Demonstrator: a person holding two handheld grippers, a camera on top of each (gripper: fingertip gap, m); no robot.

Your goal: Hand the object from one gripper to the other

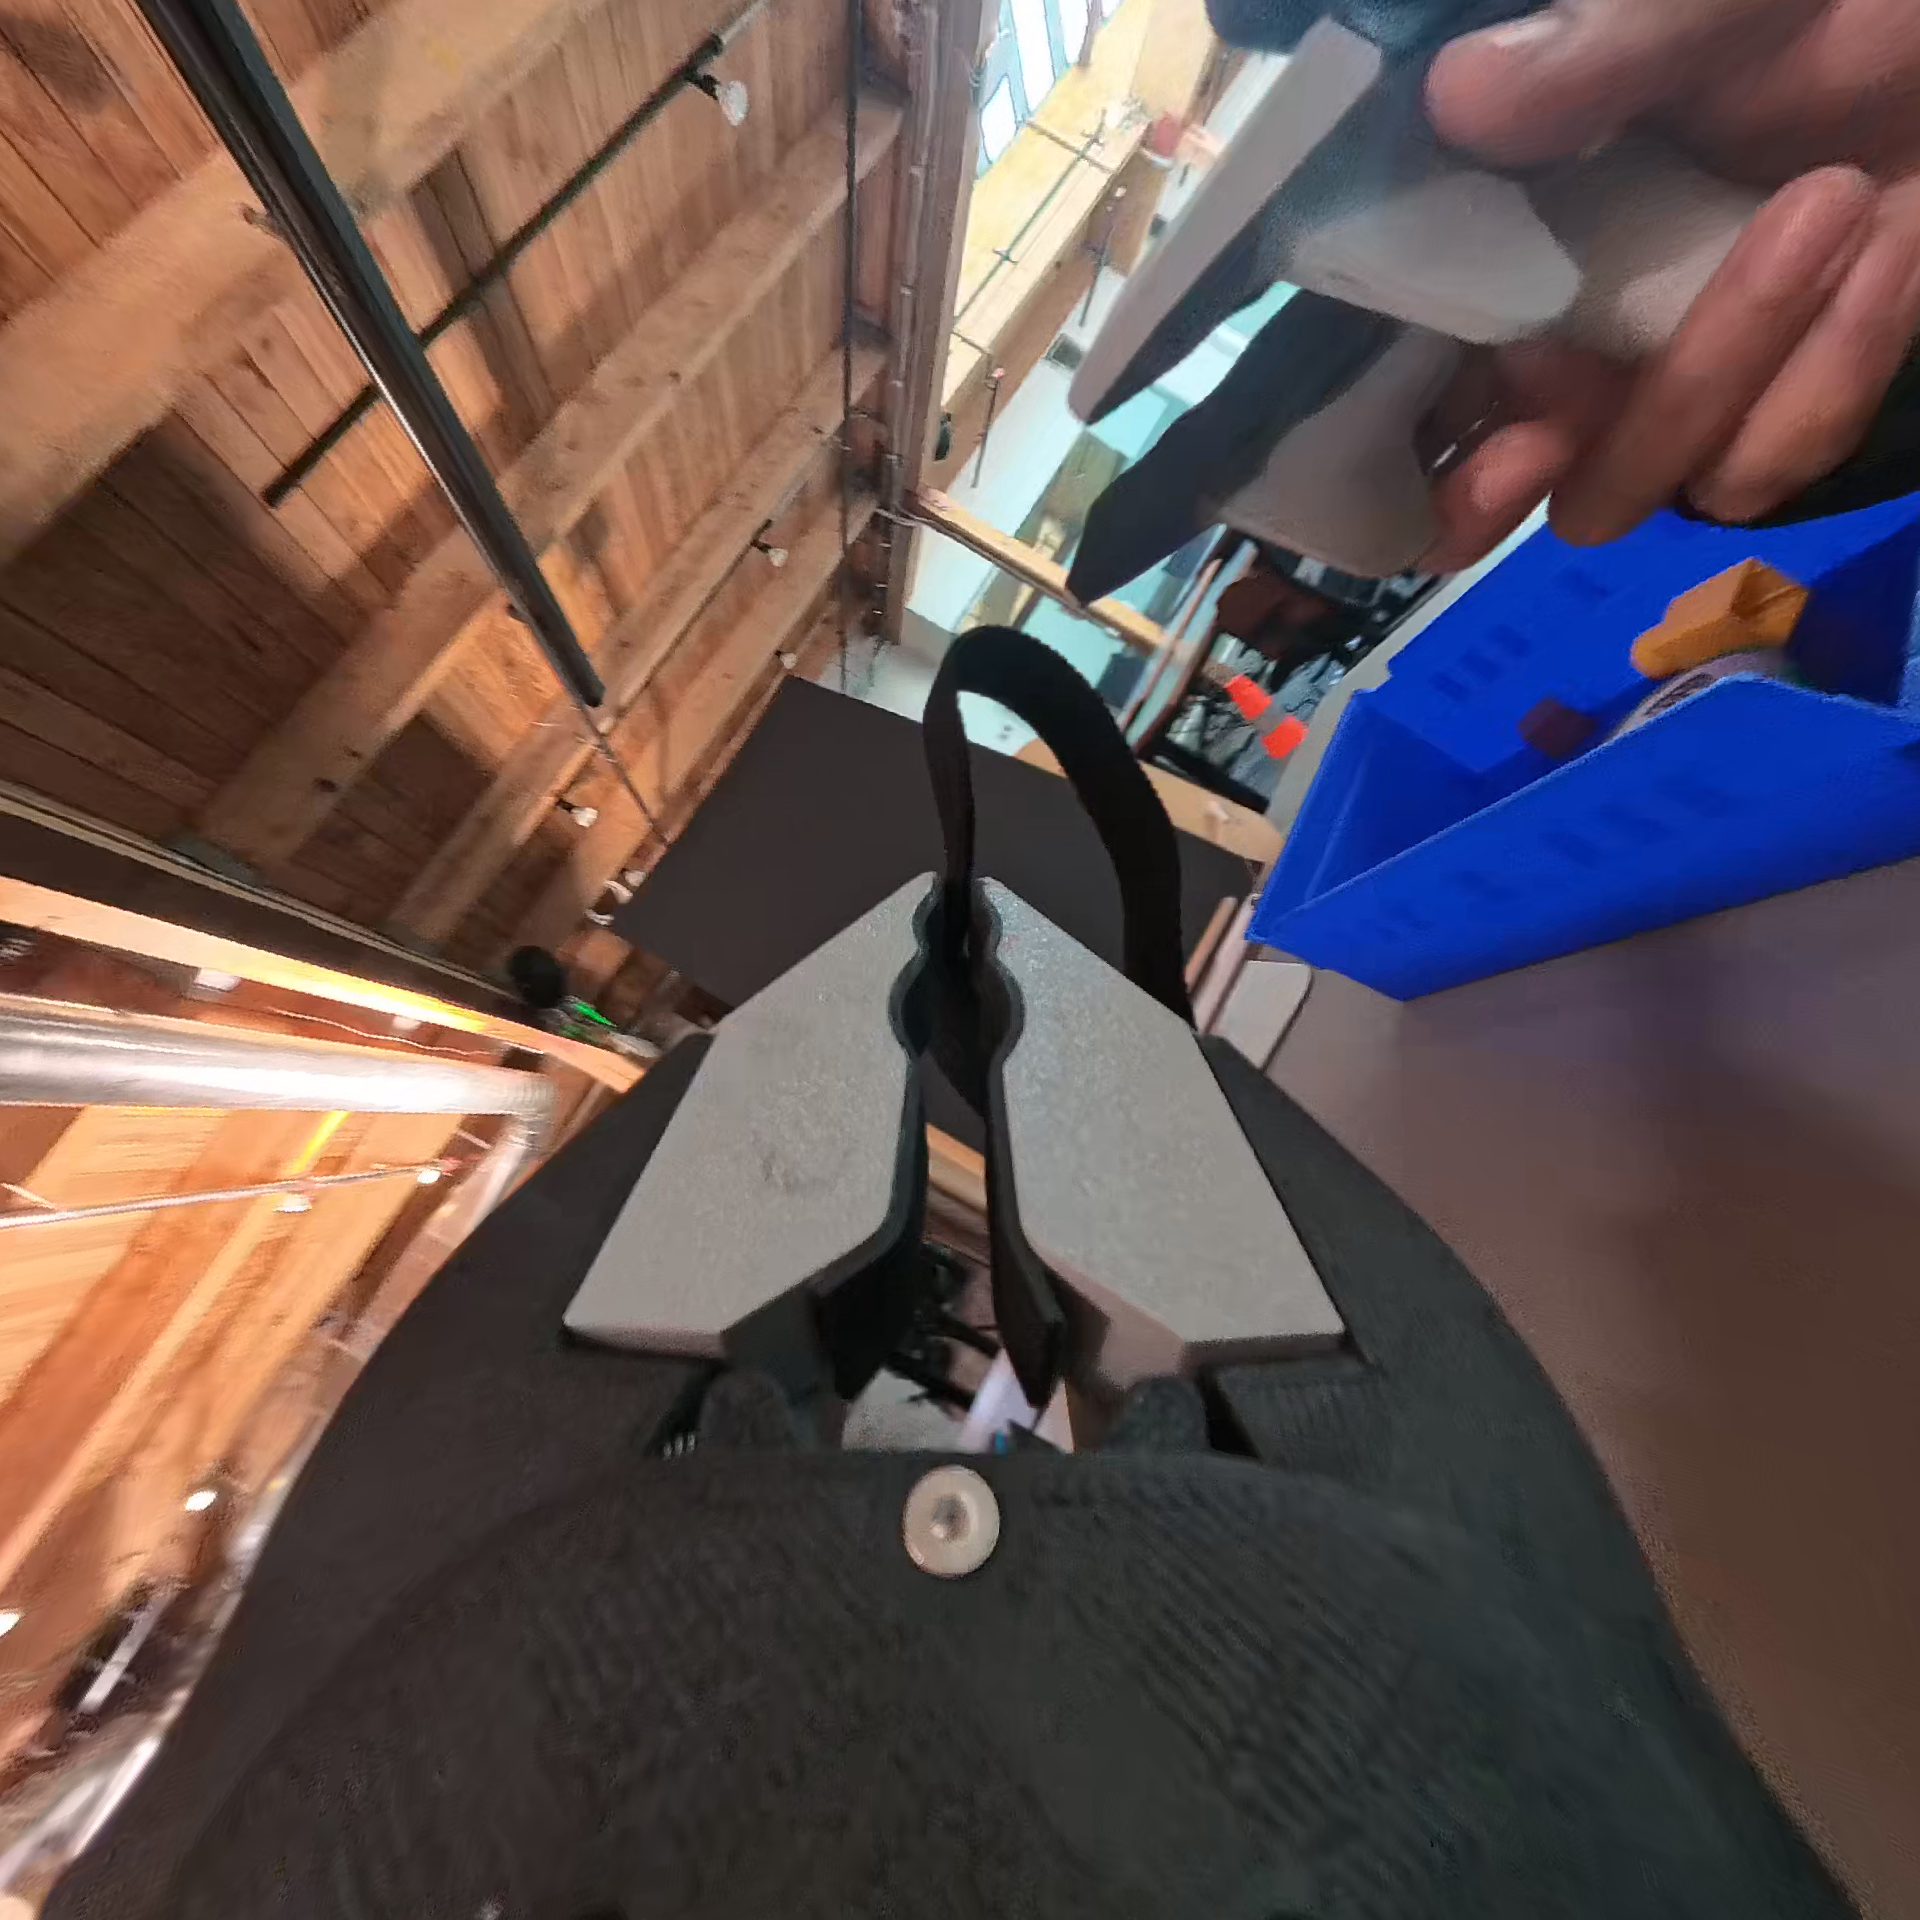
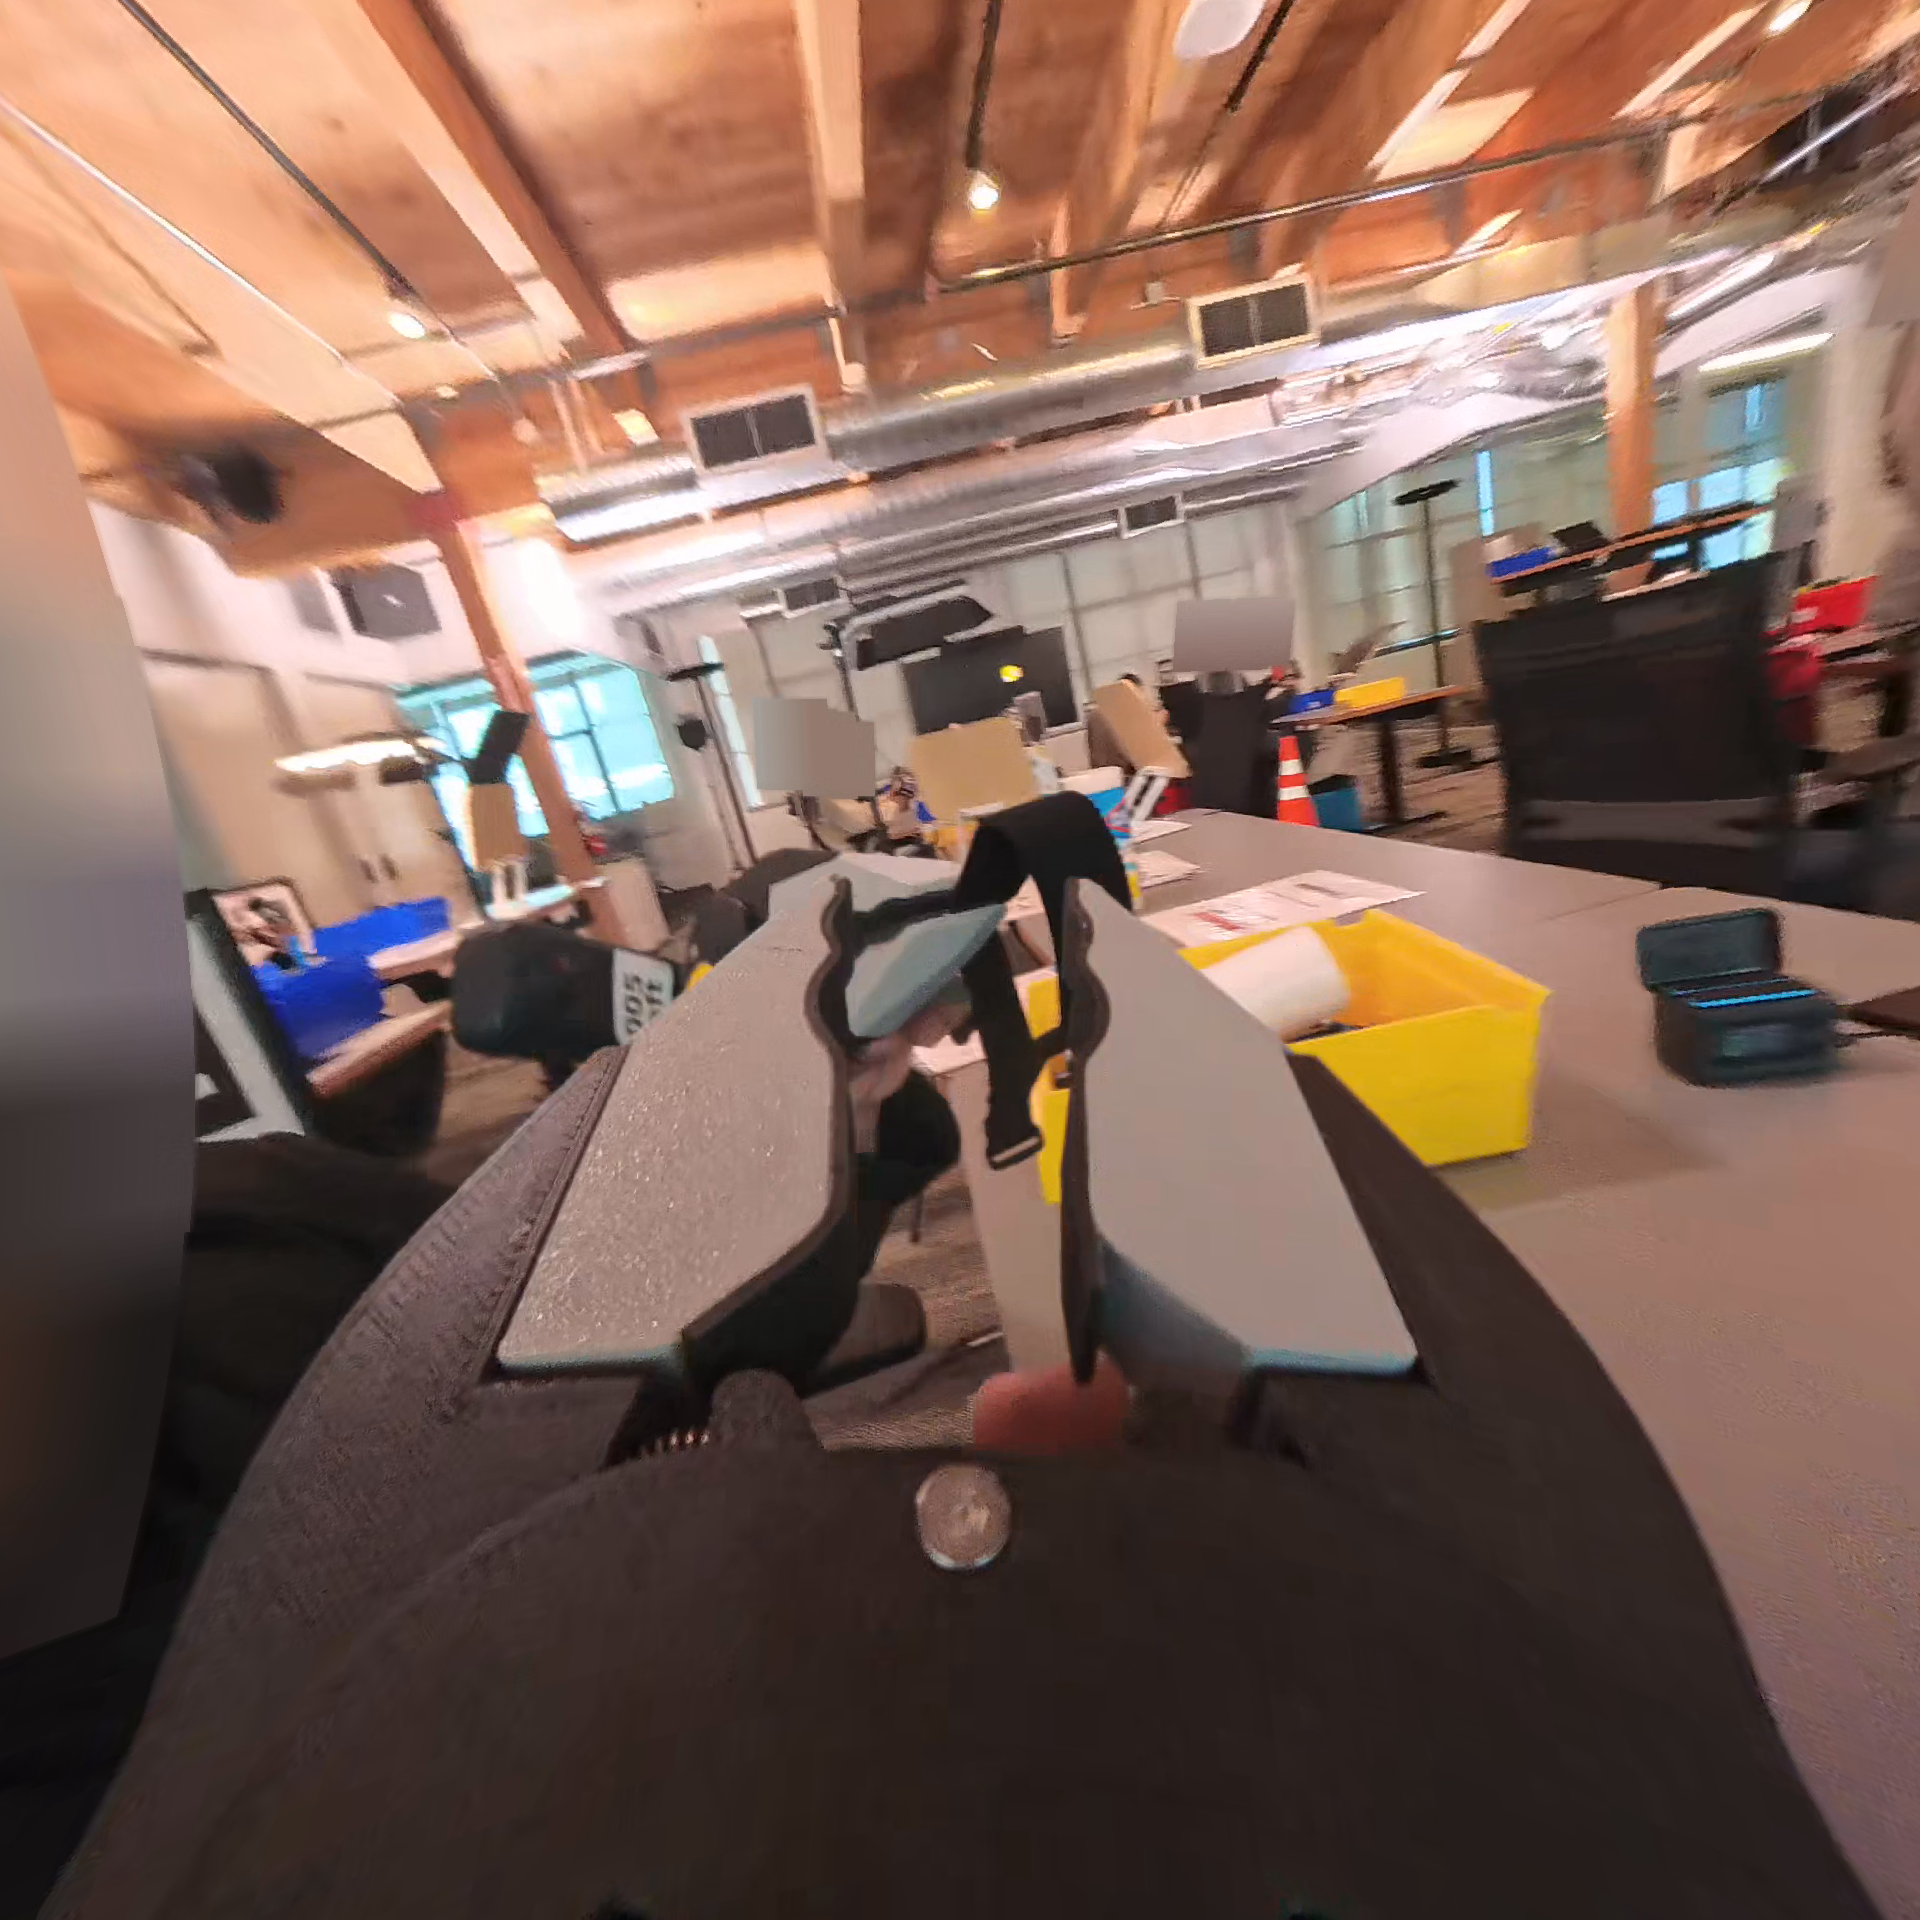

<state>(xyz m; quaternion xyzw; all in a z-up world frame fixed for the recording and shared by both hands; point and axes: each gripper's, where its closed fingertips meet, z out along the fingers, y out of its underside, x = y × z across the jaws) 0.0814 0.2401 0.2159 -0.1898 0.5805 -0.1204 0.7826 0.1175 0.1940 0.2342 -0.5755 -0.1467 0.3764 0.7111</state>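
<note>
My left claw [image 1: 961, 914] is clenched on a black strap [image 1: 1049, 727], pinching it at the fingertips; the strap loops up toward twelve o'clock beyond the tips, and one end trails back between the fingers toward six. In the left wrist view my right claw [image 1: 1081, 499] sits at about one o'clock, gripped by my hand [image 1: 1704, 270], close to the loop but apart from it, with a blue bin [image 1: 1558, 821] on the surface [image 1: 1610, 1195] at three o'clock.

In the right wrist view my right claw [image 2: 951, 914] is spread and grasps nothing. The strap [image 2: 1023, 862] hangs ahead between its tips, whether touching a finger I cannot tell, with a yellow bin [image 2: 1434, 1060] at two o'clock.

I judge the handover about halfway: approach nearly made, the right-side pinch and the left-side release remain.
</note>
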